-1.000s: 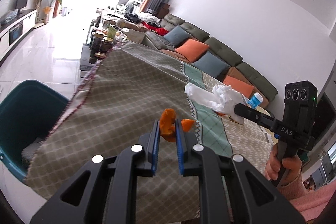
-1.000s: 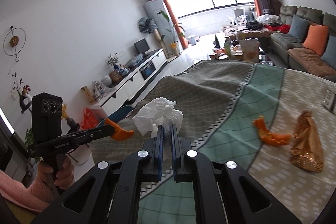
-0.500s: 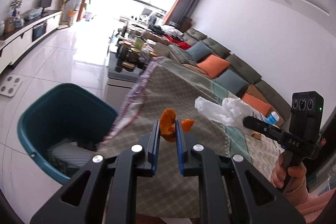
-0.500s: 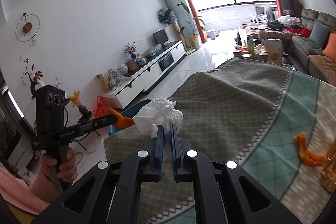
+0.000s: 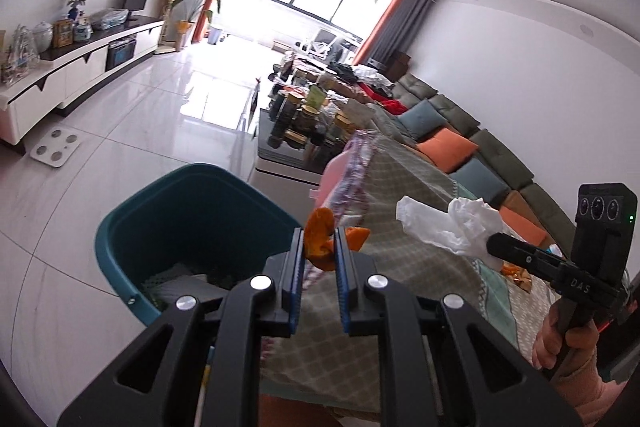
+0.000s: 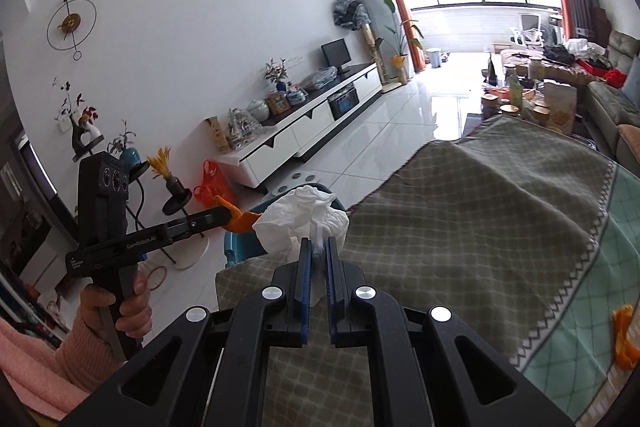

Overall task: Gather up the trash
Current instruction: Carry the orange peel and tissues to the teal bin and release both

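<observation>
The left gripper (image 5: 318, 251) had its jaws clamped on a curled orange peel (image 5: 319, 241), held out just past the edge of the patterned tablecloth (image 5: 404, 223). Below and to the left stood a teal bin (image 5: 132, 219) on the white tiled floor (image 5: 120, 131), with grey and pale scraps lying in its bottom. To the right, a hand (image 5: 560, 339) in a pink sleeve gripped the right gripper (image 5: 494, 247), whose tips pinched a crumpled white tissue (image 5: 444, 223) above the tabletop. A sofa (image 5: 500, 155) with orange and blue cushions ran along the wall.
</observation>
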